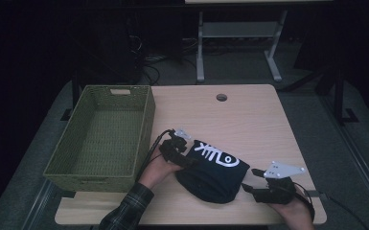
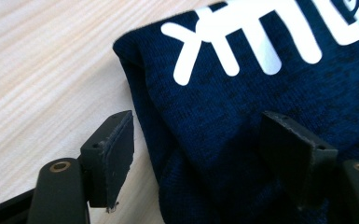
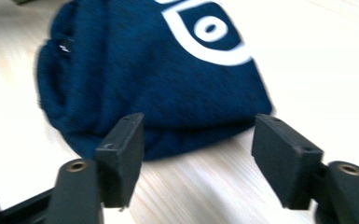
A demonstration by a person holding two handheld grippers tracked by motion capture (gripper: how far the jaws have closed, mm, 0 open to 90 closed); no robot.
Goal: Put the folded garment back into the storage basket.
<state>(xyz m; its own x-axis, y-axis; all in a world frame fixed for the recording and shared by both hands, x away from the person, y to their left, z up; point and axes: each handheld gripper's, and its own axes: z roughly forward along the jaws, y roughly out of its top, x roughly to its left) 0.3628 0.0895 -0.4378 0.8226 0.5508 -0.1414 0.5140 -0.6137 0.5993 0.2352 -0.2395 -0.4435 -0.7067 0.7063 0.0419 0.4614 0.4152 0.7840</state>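
Nearby, gripper (image 3: 198, 158) just beside garment (image 3: 168, 79) edge.

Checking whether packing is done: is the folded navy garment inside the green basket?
No, the folded navy garment lies on the table, beside the green basket.
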